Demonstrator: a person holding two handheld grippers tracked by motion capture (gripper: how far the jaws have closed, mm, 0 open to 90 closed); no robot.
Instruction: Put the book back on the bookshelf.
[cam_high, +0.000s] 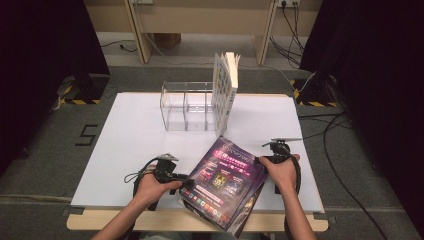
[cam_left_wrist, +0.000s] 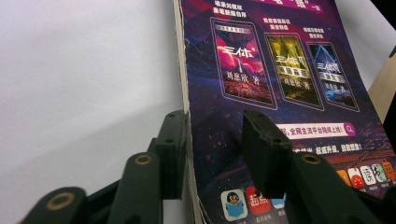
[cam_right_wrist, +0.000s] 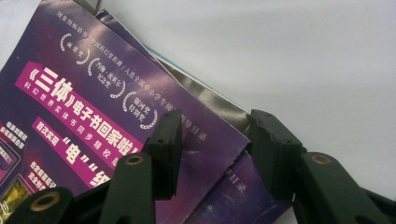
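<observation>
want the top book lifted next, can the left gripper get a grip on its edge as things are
Probably yes: the left gripper already straddles the purple book's page edge, one jaw on the white table side, one over the cover, nothing in between.

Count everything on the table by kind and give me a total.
Purple magazines: at least 2, stacked
Standing book: 1
Clear organizer: 1
Grippers: 2, left and right
Total: 6

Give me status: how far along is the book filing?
Done: one book stands at the clear organizer. In hand: the left gripper straddles the edge of the top purple book; the right gripper, jaws open, is at the stack's corner. Left: lifting and standing the stacked books.
</observation>
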